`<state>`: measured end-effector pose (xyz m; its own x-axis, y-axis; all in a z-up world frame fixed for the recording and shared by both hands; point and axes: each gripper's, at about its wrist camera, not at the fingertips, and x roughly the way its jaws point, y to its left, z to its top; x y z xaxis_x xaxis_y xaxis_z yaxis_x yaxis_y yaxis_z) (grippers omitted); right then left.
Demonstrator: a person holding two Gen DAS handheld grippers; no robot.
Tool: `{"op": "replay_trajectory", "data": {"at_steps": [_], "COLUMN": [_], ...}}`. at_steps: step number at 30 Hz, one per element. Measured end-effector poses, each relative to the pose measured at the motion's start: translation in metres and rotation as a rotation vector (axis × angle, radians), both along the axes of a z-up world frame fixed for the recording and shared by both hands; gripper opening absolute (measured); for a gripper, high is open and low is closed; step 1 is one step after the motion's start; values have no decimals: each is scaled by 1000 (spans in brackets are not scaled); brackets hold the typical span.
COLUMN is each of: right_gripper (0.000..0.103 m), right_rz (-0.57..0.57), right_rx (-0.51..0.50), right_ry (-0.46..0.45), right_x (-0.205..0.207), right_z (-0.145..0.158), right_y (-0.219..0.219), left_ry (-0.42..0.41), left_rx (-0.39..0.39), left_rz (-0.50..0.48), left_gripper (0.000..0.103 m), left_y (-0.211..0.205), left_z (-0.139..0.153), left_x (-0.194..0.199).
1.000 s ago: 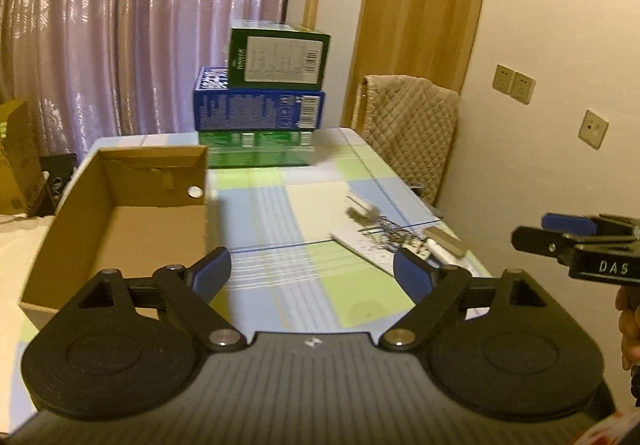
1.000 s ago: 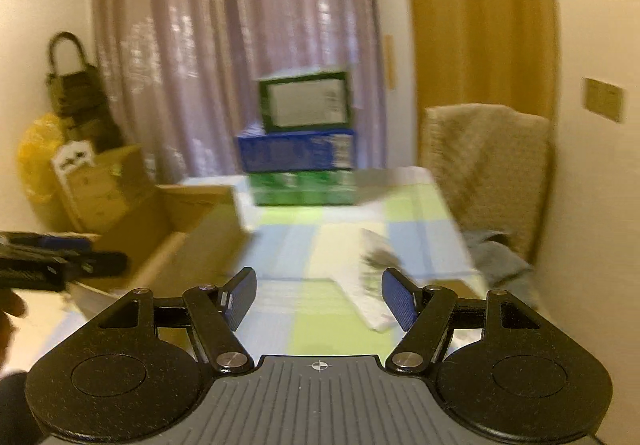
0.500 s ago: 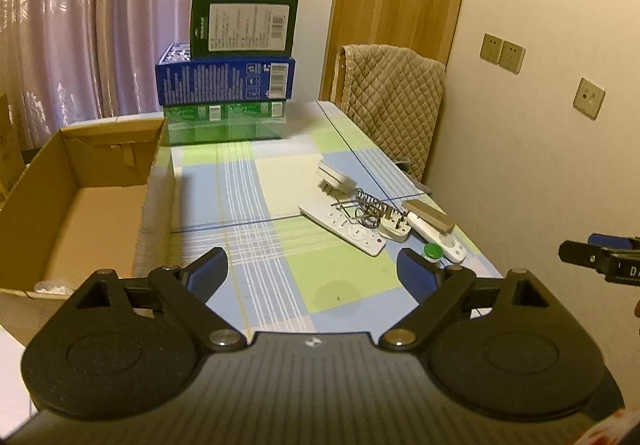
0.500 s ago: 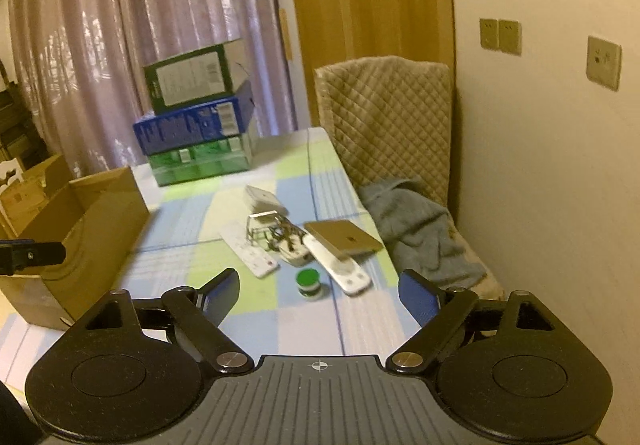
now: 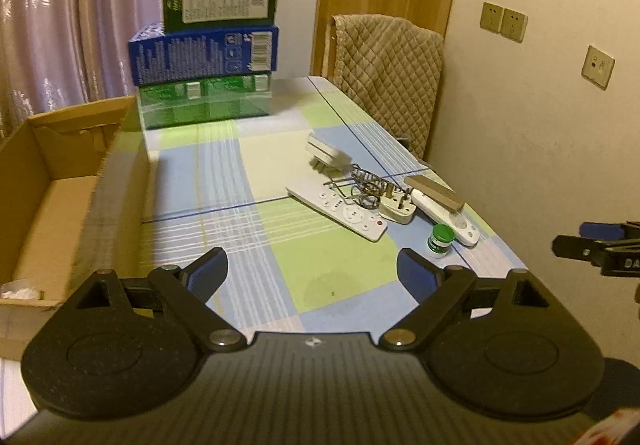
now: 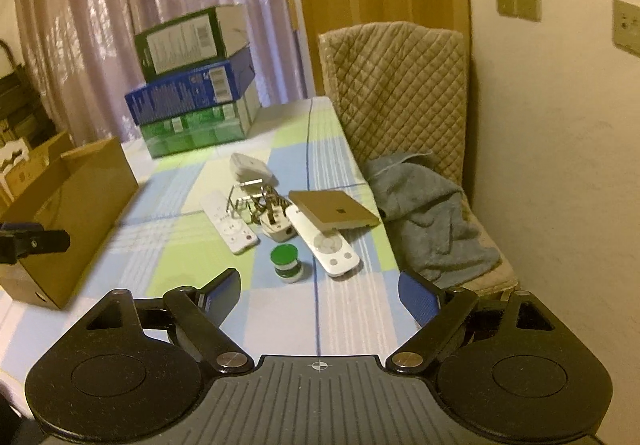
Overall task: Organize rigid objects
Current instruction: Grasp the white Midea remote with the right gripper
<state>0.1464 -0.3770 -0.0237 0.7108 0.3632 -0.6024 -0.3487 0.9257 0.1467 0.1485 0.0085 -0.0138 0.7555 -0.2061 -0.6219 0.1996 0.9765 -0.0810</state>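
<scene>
My left tongs (image 5: 312, 269) spread, empty above counter (image 5: 344, 285). My right tongs (image 6: 320, 291) spread, empty. Remotes (image 6: 228, 223), plug (image 6: 278, 229), green-capped jar (image 6: 285, 263) clustered mid-counter; cardboard box (image 5: 44, 201) at left edge.

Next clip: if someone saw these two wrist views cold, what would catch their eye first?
Probably the stack of three boxes at the far end of the checked table, green on blue on green. Next, the cluster of small things near the table's right edge: two white remotes, a plug, a green-capped jar and a flat tan box. An open cardboard box sits at the left.
</scene>
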Motion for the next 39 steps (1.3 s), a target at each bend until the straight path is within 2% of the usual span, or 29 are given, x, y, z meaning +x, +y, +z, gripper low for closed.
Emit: {"op": "replay_trajectory", "data": {"at_steps": [4,9,14,23,25,27,28,33,39], "right_gripper": [83,70,61,57,55,43,40,37,37], "right_rz": [33,100,161,280,296,303,304,311,323], "right_rx": [-24,-67,-130,-225,-223,-207,-206,-217,-207], "right_ry": [19,45,49,49,61,69,70,80,81], "right_x": [28,67,101,136,140,143,143,128,88], "right_z": [-19,-44,-68,-95,-99,-101,-100,-97,-95], "right_y": [-1,8,21,42,43,43,44,50,64], "left_ry": [15,42,50,62,68,72,73,79,80], "left_rx": [8,8,0,-22,-29,-32,-33,-46,-36], "left_rz": [-16,-35,-42,-39,-40,-42,-43,-40,-70], "left_gripper": [89,89,89,89,89,89,89,89,89], "left_y": [-9,-17,-20,-17,-17,-16,-16,-13,-9], "left_z": [-14,-34,-48,-64,-66,-68,-69,-72,-76], "left_x": [16,41,60,78,79,79,79,75,66]}}
